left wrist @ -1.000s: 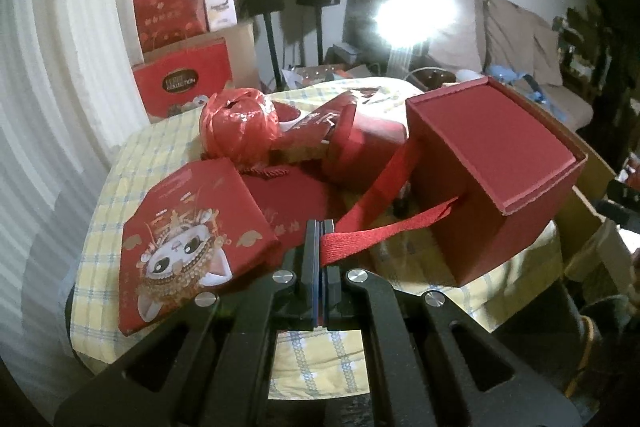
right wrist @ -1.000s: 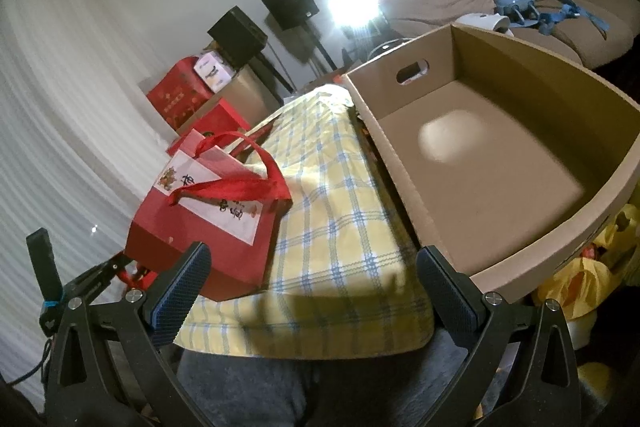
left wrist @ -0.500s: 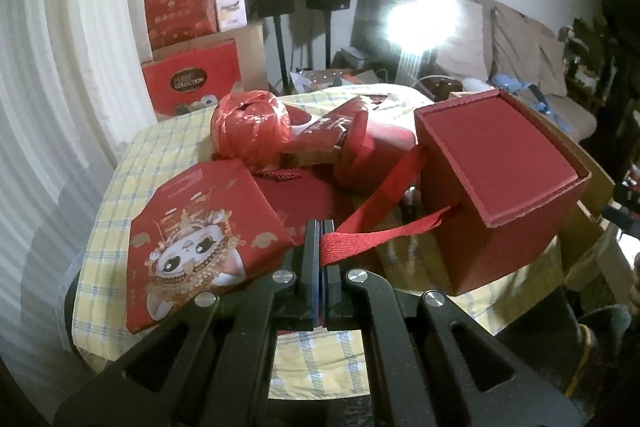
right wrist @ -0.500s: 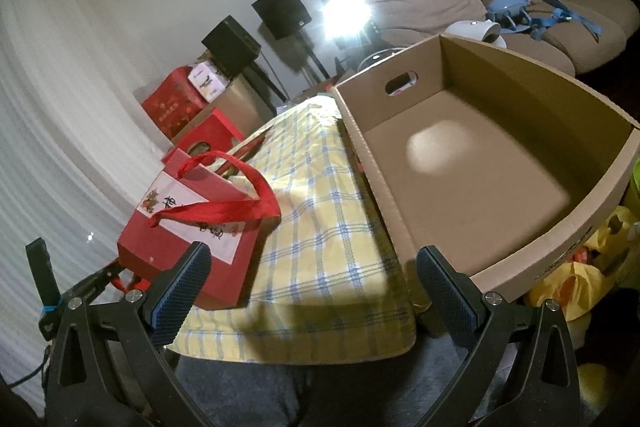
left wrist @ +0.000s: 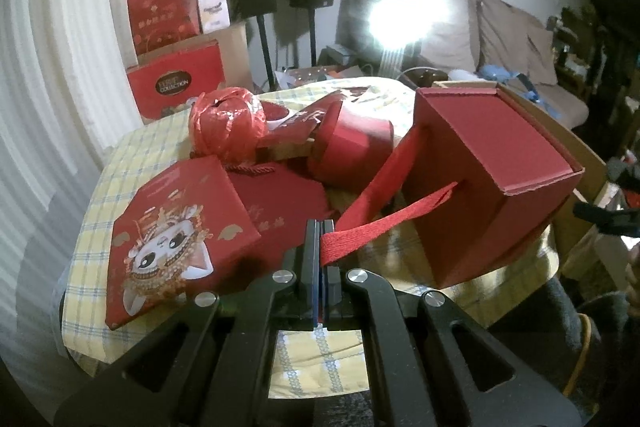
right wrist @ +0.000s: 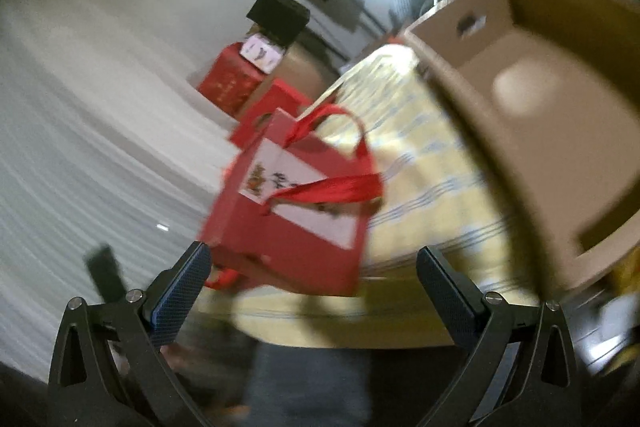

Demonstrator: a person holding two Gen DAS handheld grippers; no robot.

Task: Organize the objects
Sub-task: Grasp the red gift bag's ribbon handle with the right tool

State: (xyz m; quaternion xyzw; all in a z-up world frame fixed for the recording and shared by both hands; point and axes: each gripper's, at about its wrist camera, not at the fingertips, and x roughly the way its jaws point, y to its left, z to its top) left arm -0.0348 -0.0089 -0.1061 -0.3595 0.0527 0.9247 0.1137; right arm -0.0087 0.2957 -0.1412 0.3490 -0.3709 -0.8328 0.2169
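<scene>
While the left gripper [left wrist: 320, 247] has its jaws clamped on the flat woven ribbon handle [left wrist: 384, 223] of the red gift box [left wrist: 492, 187], the box hangs tilted above the desk [left wrist: 120, 195] edge, beside the cardboard bin [right wrist: 532, 99], which looks empty. Organizing seems barely begun: a crinkled foil ball [left wrist: 226, 123], a round red tin [left wrist: 352, 143] and a glossy cat-printed packet [left wrist: 176, 239] lie on the checked cloth. The right gripper [right wrist: 308, 291] stands wide open, holding nothing.
</scene>
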